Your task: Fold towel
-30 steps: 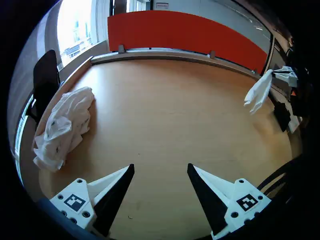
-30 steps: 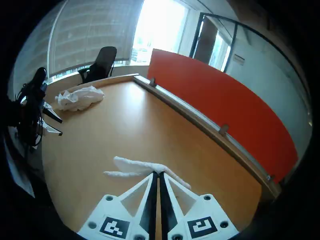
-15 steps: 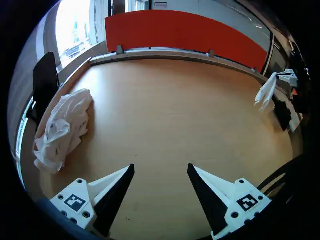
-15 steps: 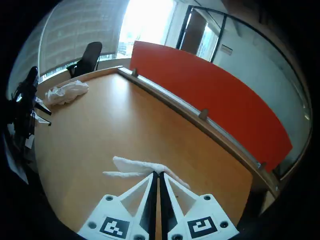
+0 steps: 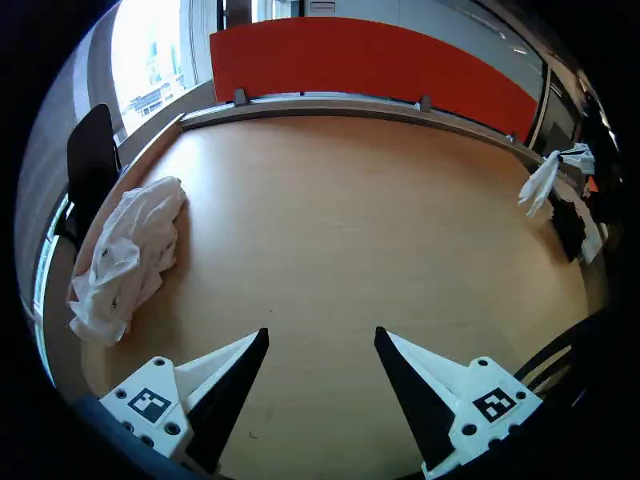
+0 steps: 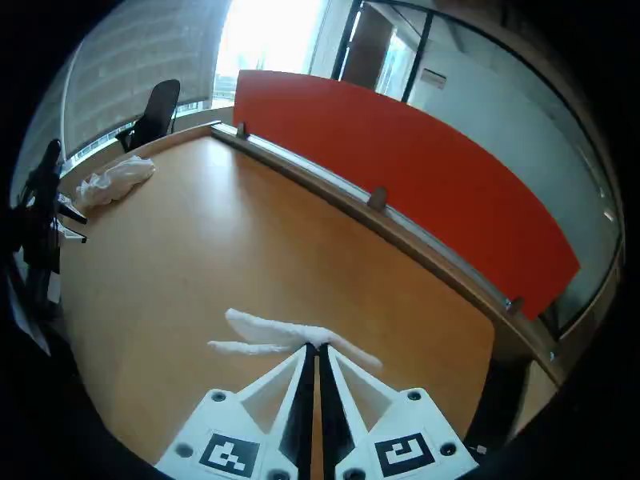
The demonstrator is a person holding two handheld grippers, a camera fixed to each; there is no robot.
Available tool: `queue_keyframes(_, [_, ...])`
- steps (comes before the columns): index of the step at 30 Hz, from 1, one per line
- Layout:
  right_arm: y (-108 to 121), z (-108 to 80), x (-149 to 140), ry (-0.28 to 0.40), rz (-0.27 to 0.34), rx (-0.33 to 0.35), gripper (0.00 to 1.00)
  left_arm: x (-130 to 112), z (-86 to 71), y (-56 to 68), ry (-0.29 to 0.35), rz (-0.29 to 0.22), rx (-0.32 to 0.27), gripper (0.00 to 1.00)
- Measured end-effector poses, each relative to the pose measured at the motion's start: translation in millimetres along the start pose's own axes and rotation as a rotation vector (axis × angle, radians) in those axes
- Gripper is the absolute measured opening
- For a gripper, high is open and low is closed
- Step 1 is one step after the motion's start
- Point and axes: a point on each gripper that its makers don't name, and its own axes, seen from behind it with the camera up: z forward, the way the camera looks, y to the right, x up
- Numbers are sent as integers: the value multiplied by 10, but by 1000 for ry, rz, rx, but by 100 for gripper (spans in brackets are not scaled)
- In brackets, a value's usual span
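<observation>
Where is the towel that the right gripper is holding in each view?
Left gripper view: the towel hangs at the far right, a little above mid-height.
Right gripper view: the towel is bottom centre, pinched by the right gripper.
Shared landmark: the red partition behind the desk.

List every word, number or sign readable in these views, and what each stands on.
No text is legible.
White wall sign: blurred, unreadable.
Square black-and-white marker on the left gripper: pattern, no letters.
Square marker on the right gripper: likewise.
Crumpled white cloth pile: dark specks, too small to read.
White towel in the right gripper: no print seen.
</observation>
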Motion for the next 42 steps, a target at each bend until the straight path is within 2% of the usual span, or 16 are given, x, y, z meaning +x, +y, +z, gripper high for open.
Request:
queue_keyframes(26, [797, -86, -496, -97, 48, -71, 4, -24, -11, 58, -11, 1, 24, 98])
queue_keyframes(42, [1057, -101, -692, -133, 76, -102, 4, 6, -8, 82, -13, 10, 30, 99])
